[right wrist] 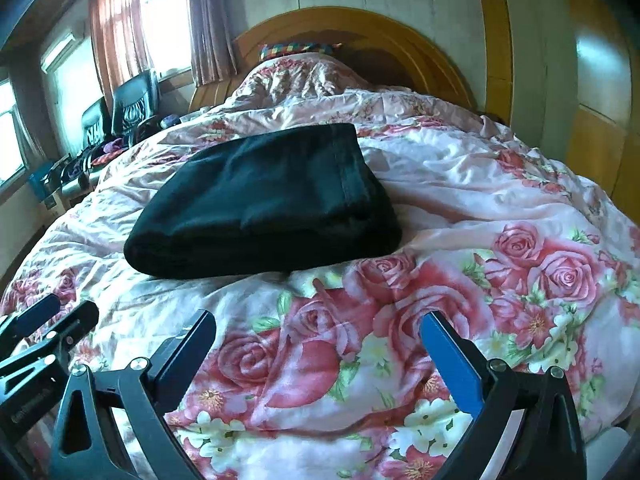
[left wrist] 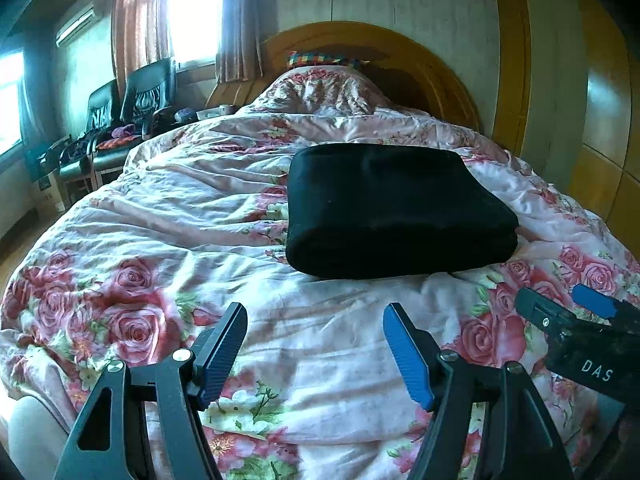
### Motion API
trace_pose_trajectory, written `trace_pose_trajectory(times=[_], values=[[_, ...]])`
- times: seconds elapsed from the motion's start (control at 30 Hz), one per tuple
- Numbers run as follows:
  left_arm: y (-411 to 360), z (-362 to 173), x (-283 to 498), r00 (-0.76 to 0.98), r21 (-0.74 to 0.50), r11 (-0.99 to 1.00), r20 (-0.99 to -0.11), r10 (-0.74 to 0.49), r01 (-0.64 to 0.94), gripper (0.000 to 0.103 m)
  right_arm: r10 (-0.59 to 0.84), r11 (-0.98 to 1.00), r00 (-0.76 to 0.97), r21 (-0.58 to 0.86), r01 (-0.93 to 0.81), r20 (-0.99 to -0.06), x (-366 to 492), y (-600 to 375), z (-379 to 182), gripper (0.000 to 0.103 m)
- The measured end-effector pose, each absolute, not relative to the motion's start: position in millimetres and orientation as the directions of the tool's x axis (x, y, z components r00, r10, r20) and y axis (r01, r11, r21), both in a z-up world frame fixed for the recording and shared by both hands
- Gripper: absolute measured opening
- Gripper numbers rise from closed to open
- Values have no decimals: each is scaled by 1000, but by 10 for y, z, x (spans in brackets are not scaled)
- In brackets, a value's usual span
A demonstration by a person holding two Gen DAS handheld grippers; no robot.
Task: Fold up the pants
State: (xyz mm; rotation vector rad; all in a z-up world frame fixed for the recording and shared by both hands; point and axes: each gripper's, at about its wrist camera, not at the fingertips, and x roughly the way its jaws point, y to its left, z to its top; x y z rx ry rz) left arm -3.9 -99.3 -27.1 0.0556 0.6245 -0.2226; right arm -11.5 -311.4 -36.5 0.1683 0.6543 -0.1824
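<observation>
While the pants (left wrist: 396, 210) lie as a compact folded bundle mid-bed on the quilt (left wrist: 168, 216), I hold my left gripper (left wrist: 314, 350) and right gripper (right wrist: 318, 354) apart from them, fingers spread and empty; folding looks done, needing only a tidy press.

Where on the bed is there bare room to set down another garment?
Free quilt: left of the folded pants, and right of them toward the wardrobe. Crowded: the near strip, with the left tool and right tool.
</observation>
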Motion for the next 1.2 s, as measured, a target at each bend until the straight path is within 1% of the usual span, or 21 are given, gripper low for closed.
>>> trace_pose_trajectory(times=[0.27, 0.6, 1.2], values=[[-983, -287, -19, 787, -25, 977, -588, -186, 212, 72, -122, 978, 793, 63, 198, -597, -136, -3033, -341, 103], [-930, -313, 21, 780, -43, 981, -601, -175, 187, 72, -115, 978, 790, 71, 196, -603, -132, -3043, -345, 103], [-964, -356, 42, 768, -51, 981, -614, -179, 189, 72, -112, 977, 786, 77, 199, -608, -131, -3050, -360, 103]])
